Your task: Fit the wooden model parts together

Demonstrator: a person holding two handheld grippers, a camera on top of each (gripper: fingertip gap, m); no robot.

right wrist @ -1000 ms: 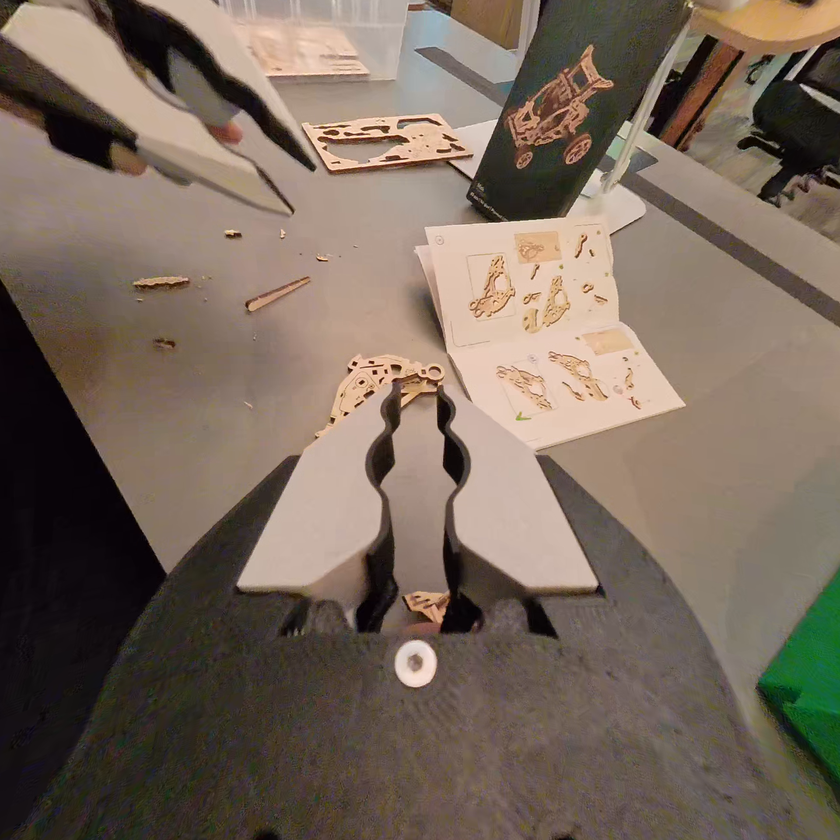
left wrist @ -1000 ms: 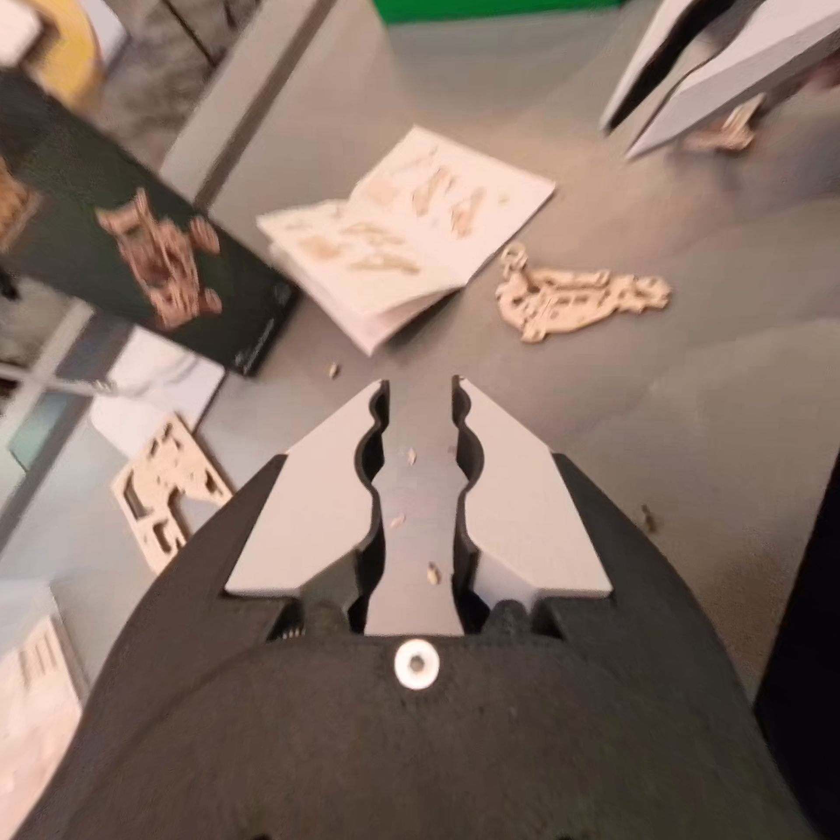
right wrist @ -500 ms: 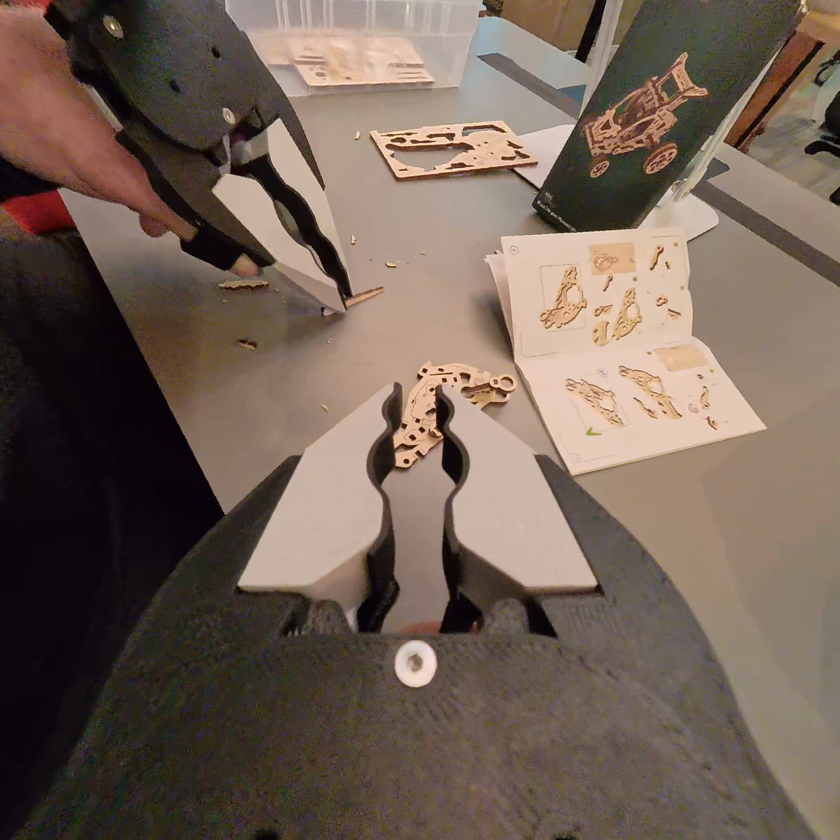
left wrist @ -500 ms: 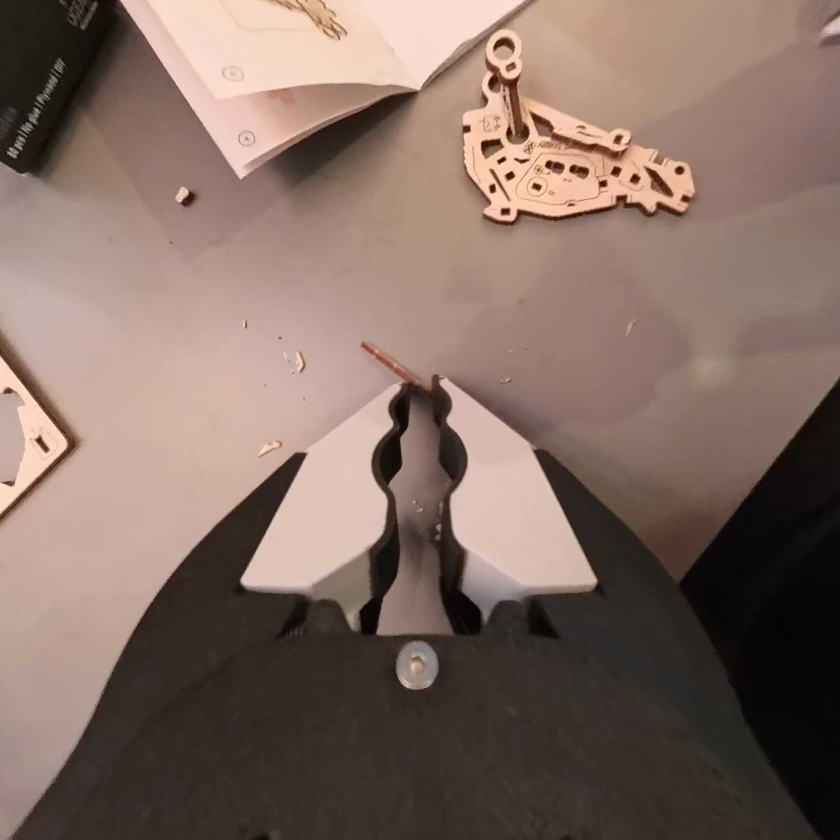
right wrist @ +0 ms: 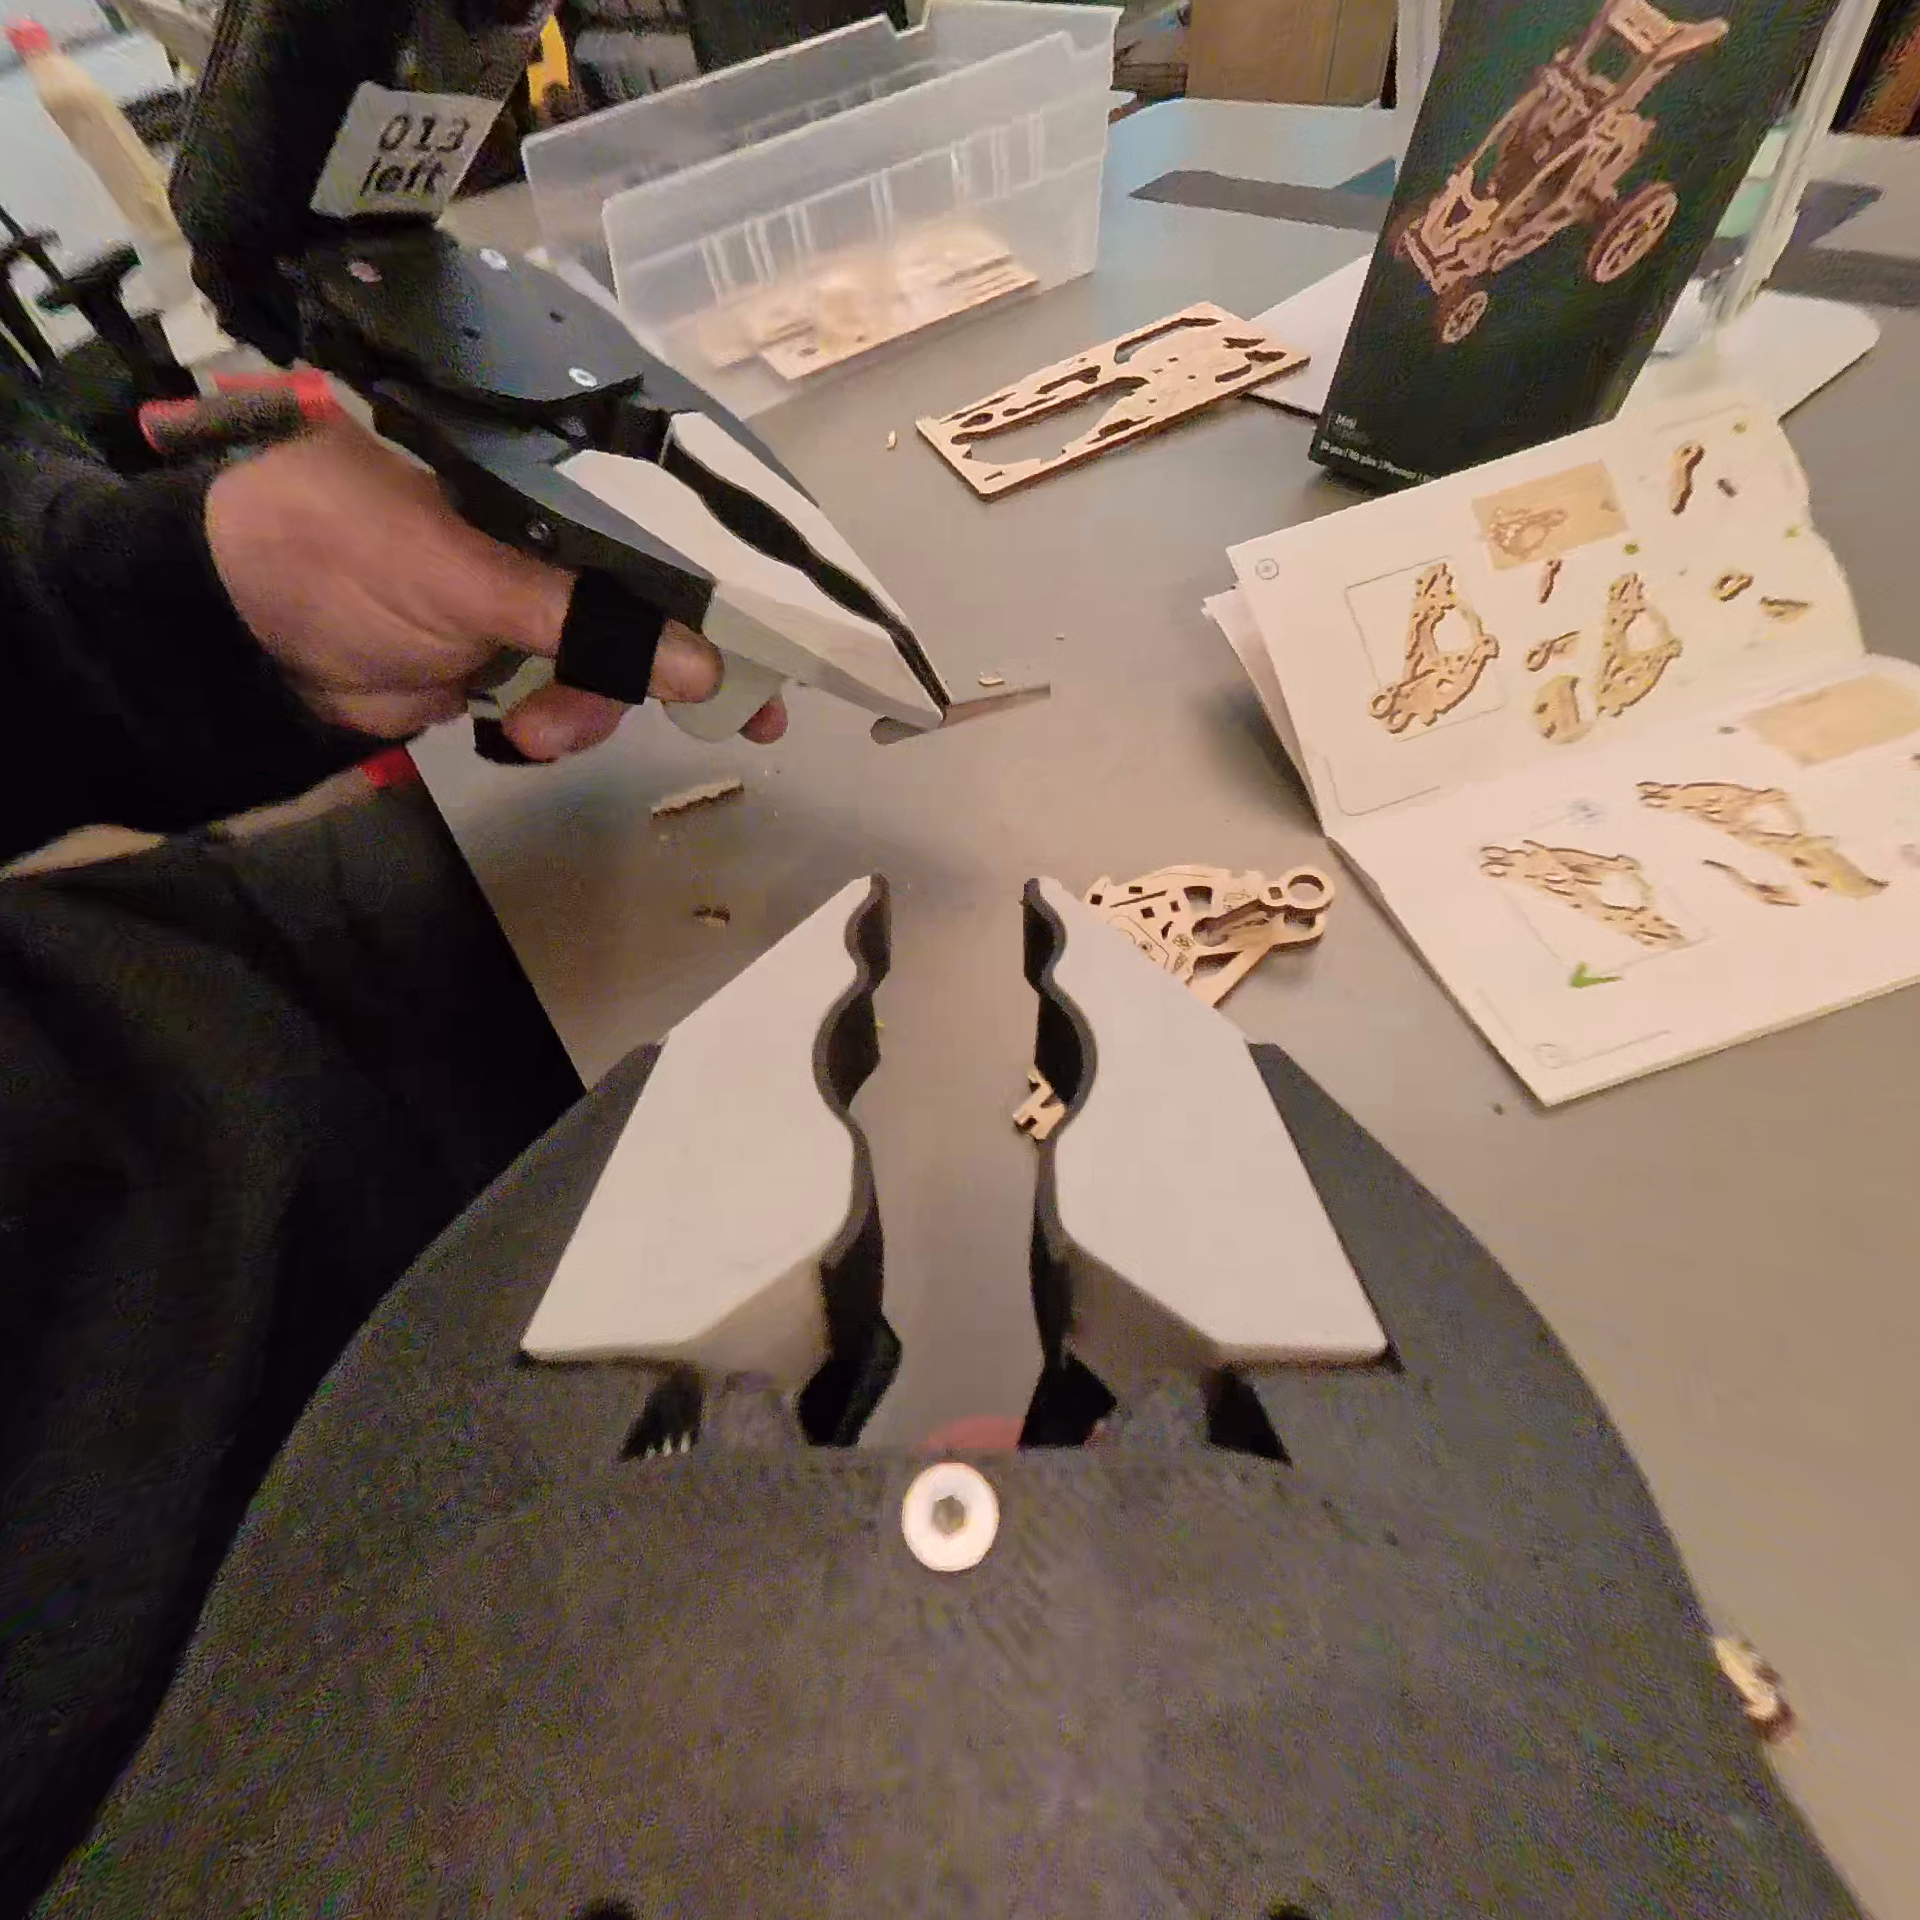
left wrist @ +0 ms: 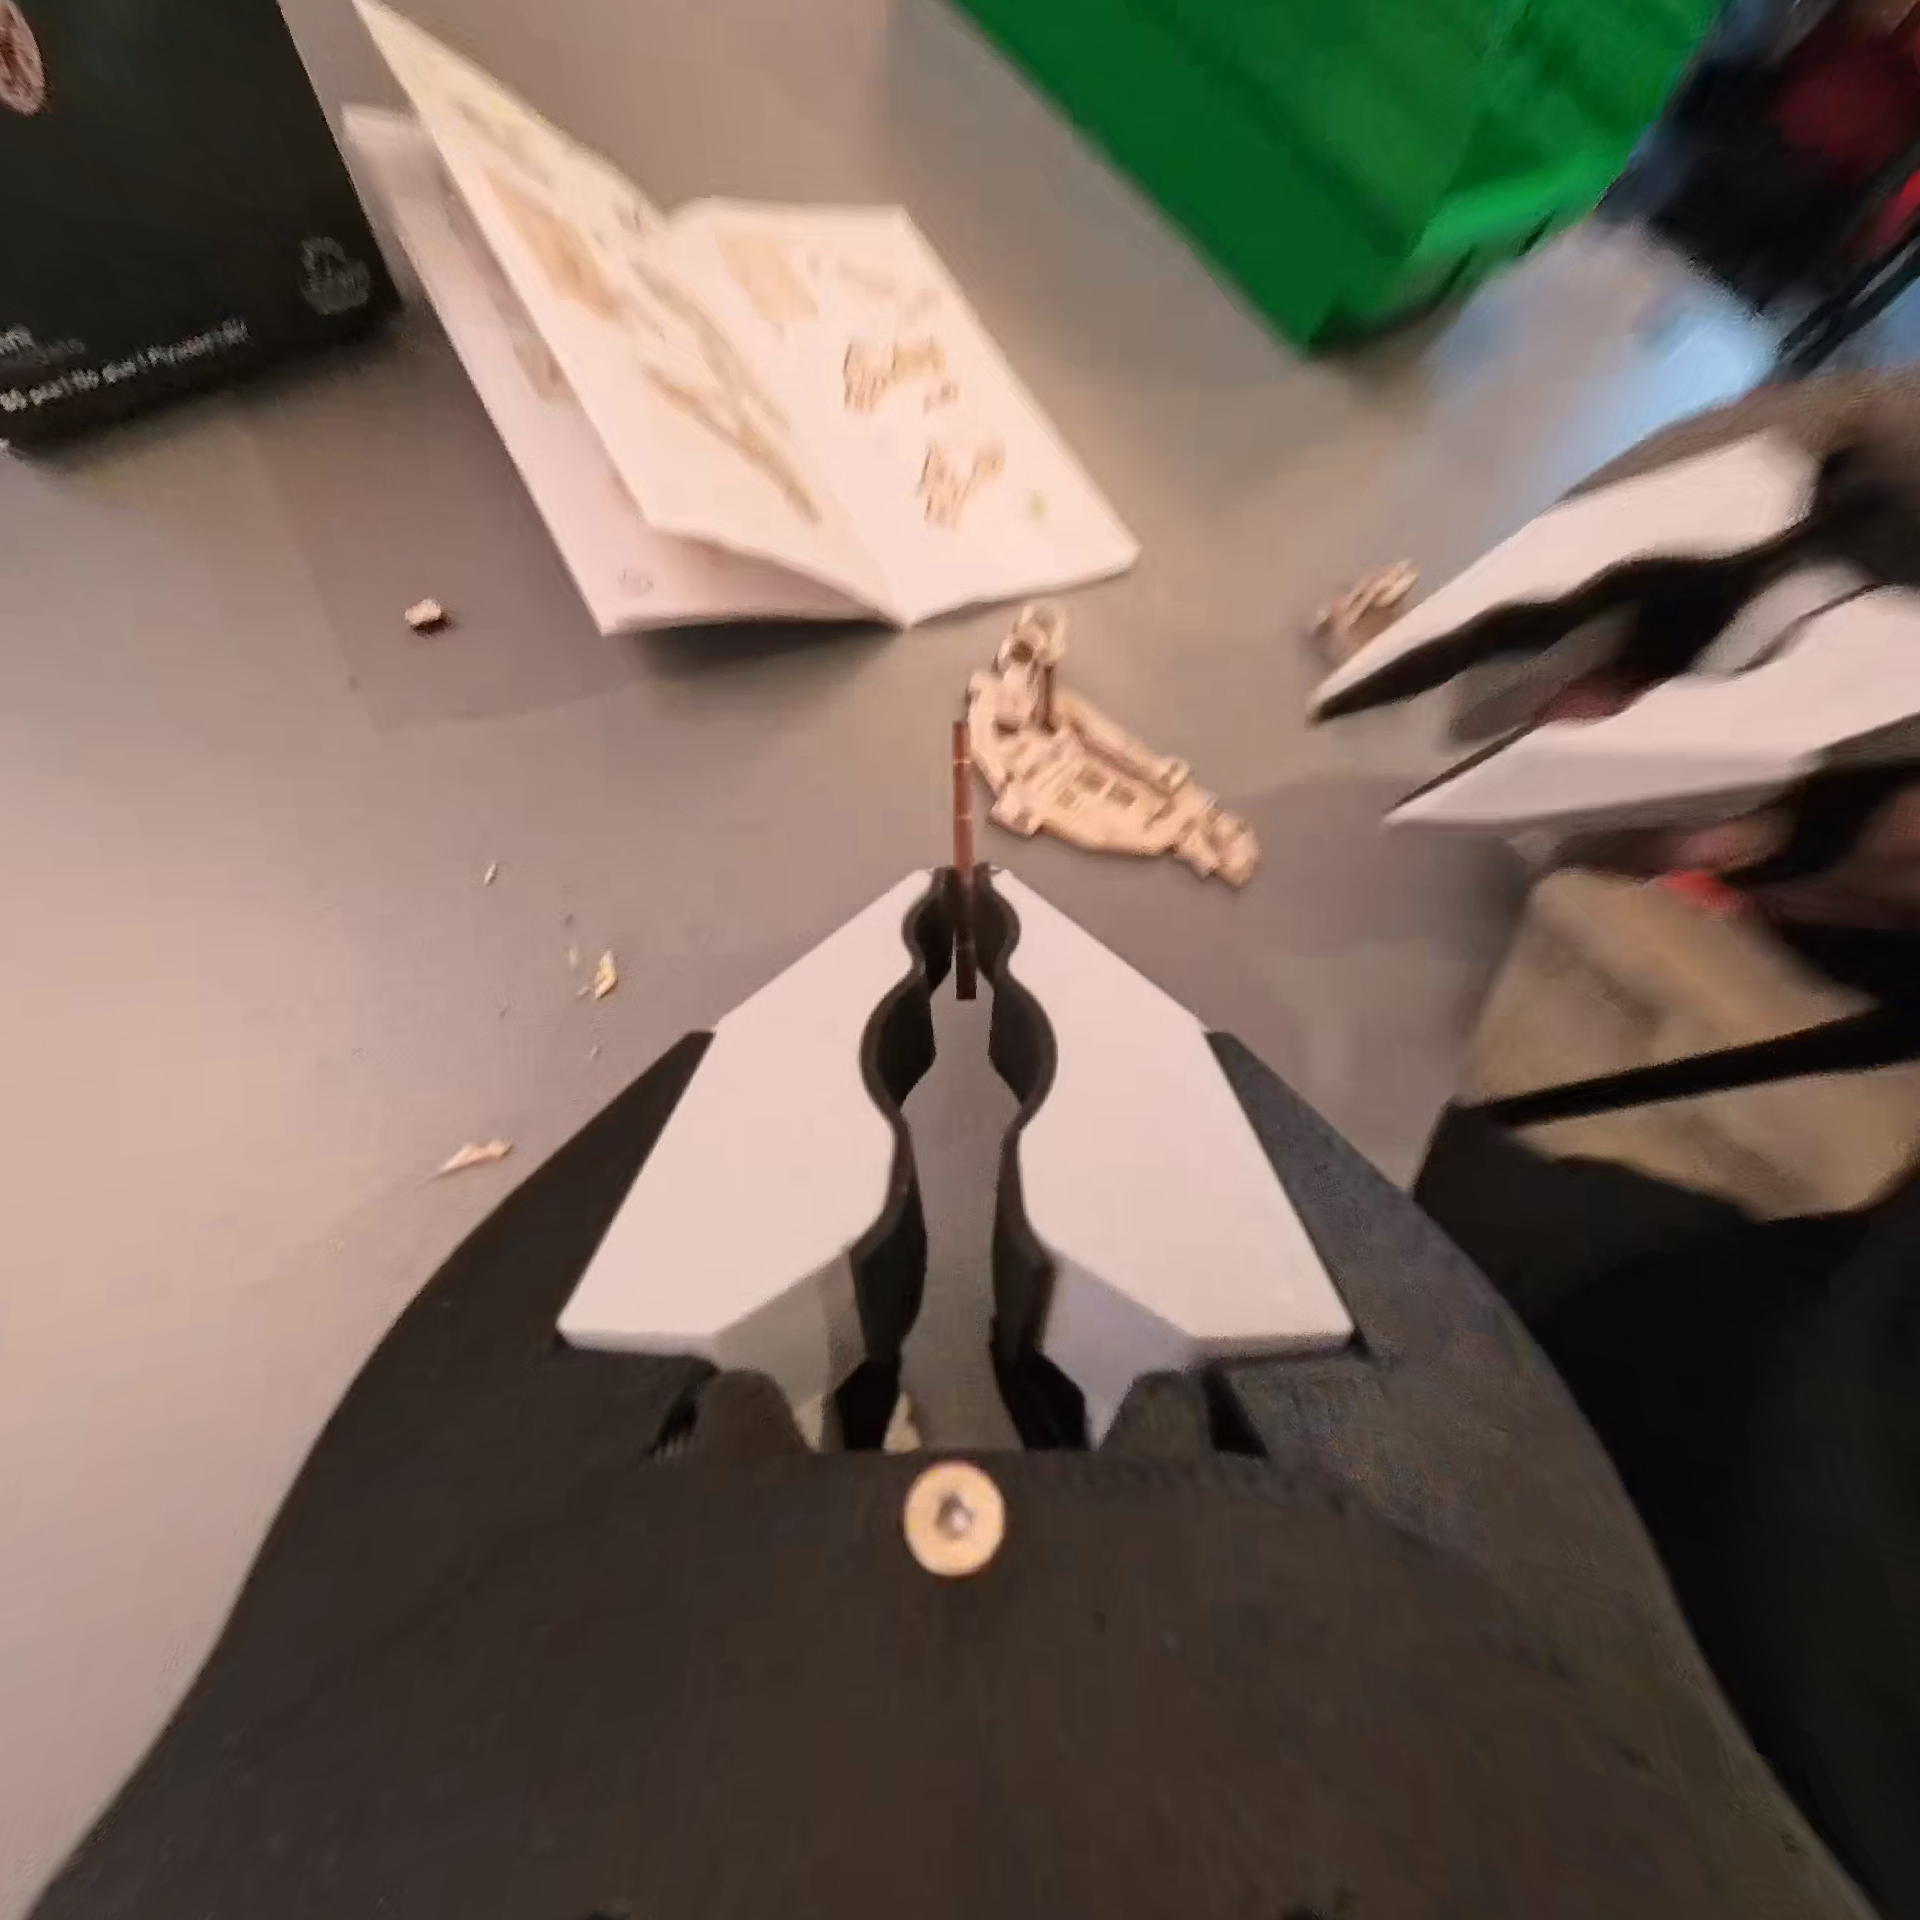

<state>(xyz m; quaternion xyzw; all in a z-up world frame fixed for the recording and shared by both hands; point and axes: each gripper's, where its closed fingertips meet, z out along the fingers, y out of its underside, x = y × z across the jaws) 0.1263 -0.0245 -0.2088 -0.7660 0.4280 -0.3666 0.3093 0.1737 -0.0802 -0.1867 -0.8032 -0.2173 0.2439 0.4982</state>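
Observation:
My left gripper (left wrist: 961,883) is shut on a thin wooden strip (left wrist: 963,821), seen edge-on and sticking out forward past the tips. In the right wrist view the left gripper (right wrist: 930,707) hangs low over the table with the strip (right wrist: 1003,698) at its tip. The flat, partly built wooden model piece (left wrist: 1101,779) lies on the grey table (left wrist: 260,831) just beyond the strip. My right gripper (right wrist: 956,894) is open and empty, with the model piece (right wrist: 1216,920) just right of its right finger. It also shows in the left wrist view (left wrist: 1351,769).
An open instruction booklet (right wrist: 1610,748) lies to the right, a dark box (right wrist: 1538,229) stands behind it. A cut-out wooden sheet (right wrist: 1112,400) and a clear plastic bin (right wrist: 831,208) sit farther back. A small wooden part (right wrist: 1039,1112) and scraps (right wrist: 696,798) lie on the table. Tip to tip, the grippers are about 8 cm apart.
My left gripper shut on the strip on the table, lifted it and swung toward the model piece. My right gripper opened wider and shifted left, beside the model piece.

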